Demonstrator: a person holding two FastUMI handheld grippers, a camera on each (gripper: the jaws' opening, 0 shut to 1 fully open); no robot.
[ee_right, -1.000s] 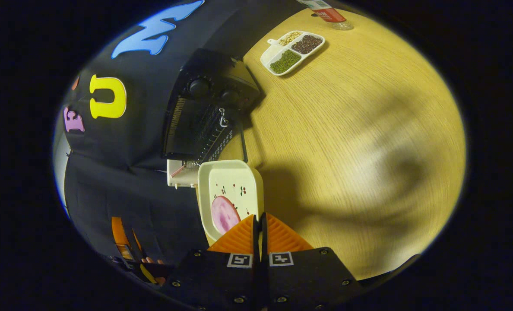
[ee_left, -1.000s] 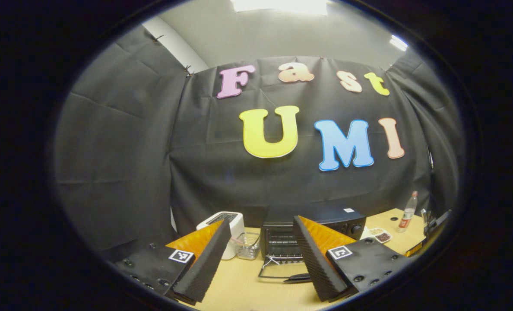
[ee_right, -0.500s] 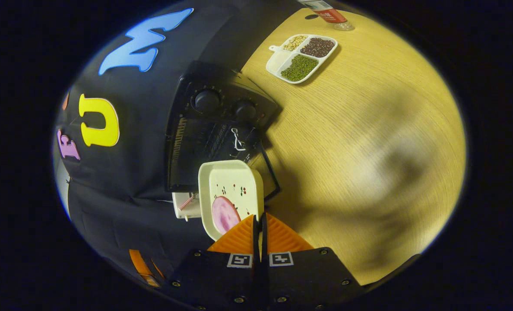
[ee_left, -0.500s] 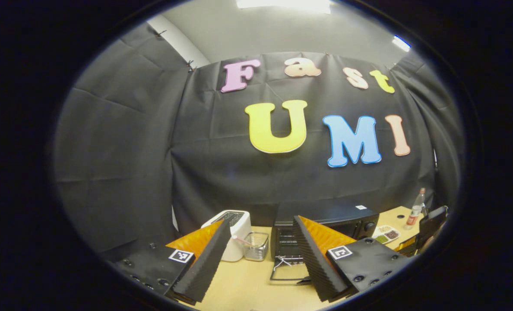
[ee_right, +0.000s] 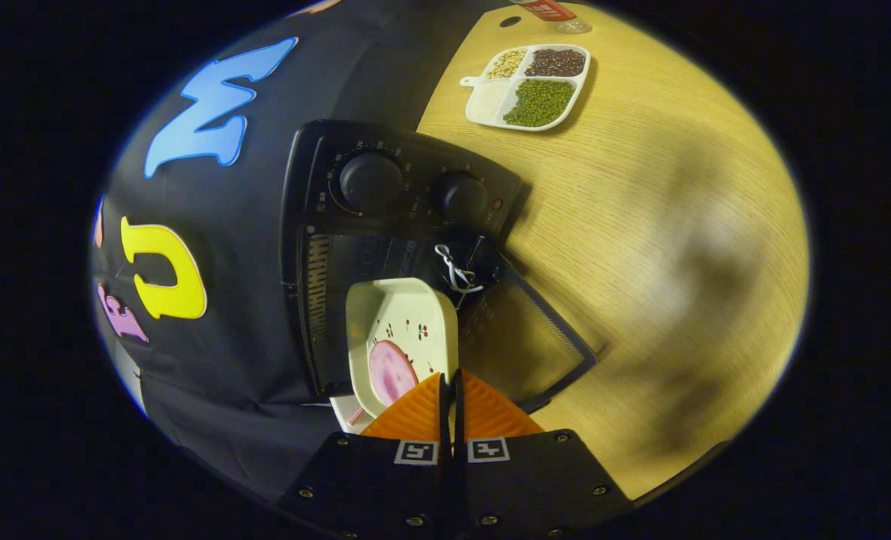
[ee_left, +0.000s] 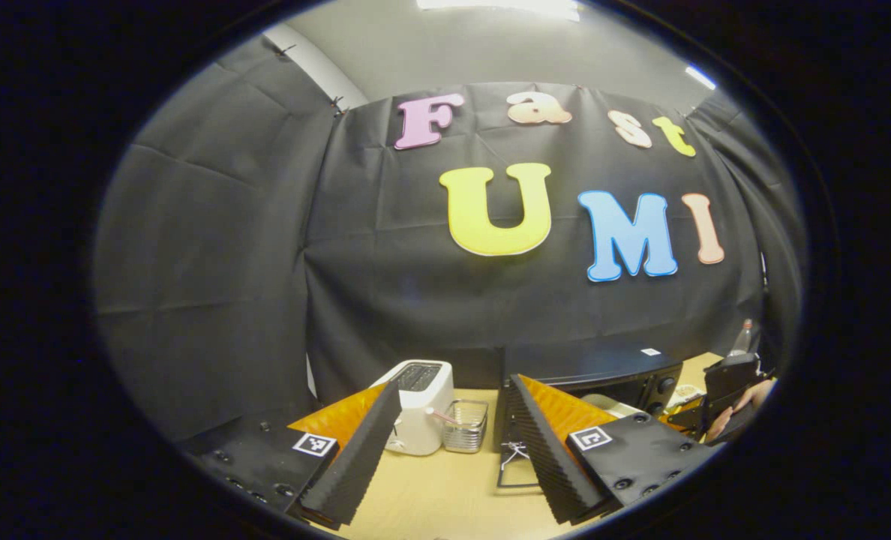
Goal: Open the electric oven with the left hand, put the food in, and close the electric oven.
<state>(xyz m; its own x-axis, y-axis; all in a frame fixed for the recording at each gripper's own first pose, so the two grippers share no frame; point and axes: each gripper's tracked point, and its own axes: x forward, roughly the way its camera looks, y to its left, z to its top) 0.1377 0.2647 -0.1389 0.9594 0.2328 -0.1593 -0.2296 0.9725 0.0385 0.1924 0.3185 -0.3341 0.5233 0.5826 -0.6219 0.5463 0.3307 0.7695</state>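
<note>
Cream plate (ee_right: 400,330) with pink food slice (ee_right: 390,372) clamped in right gripper (ee_right: 449,390), before open electric oven (ee_right: 385,217); left gripper (ee_left: 453,442) released, over counter (ee_left: 445,495).

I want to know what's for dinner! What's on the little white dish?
On the white dish lies a round pink slice of food, beside small printed patterns. The right gripper pinches the near rim, hiding that edge.
</note>
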